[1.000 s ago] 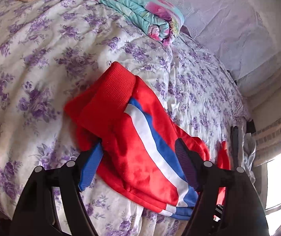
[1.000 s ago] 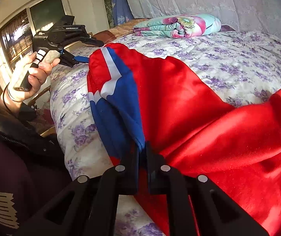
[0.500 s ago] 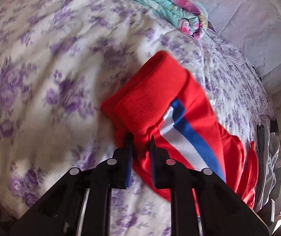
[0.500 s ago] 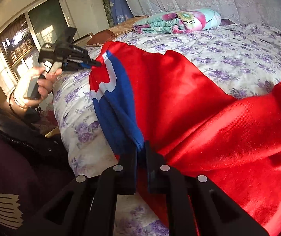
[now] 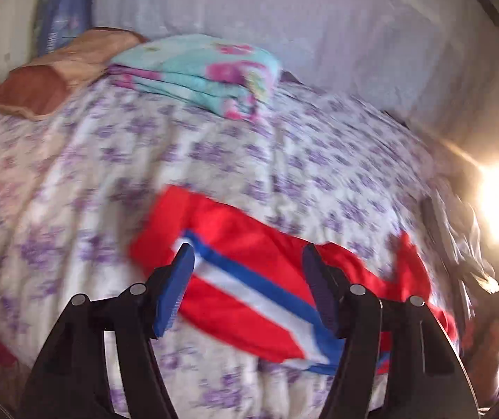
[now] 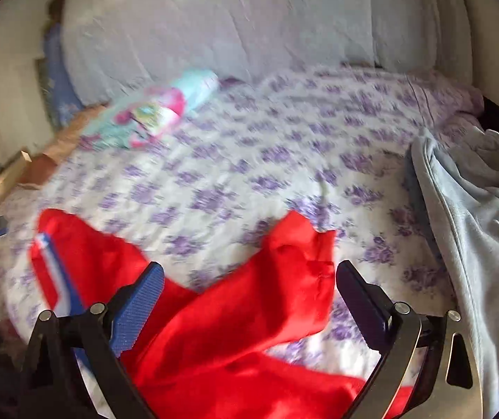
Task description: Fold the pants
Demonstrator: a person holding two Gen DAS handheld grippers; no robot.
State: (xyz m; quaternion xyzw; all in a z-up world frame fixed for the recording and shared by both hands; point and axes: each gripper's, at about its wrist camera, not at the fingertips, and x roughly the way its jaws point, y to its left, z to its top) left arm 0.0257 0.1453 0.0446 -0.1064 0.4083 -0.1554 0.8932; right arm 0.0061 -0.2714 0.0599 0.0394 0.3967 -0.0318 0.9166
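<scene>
The red pants lay on the near part of the bed, spread across its floral purple cover. In the left wrist view one leg ran from a red cuff at centre toward the near right, with its white and blue side stripe uppermost. In the right wrist view the same garment reached from the striped leg at the near left to a bunched red section at near centre, with a loose flap turned up toward the far side.

The left gripper stood wide open above the striped leg and held nothing. The right gripper was likewise wide open, with the bunched red cloth lying between its fingers but not pinched. Both views were blurred by motion.

Judgement: a fold pass appeared to have been laid down, and the task stood between grasps. The garment was not yet a tidy rectangle. The next move would call for fresh grips on the cuff end and the waist end, then bringing one over the other squarely.

A folded floral blanket lay far off, well apart, and a grey garment lay at the bed's right edge.
</scene>
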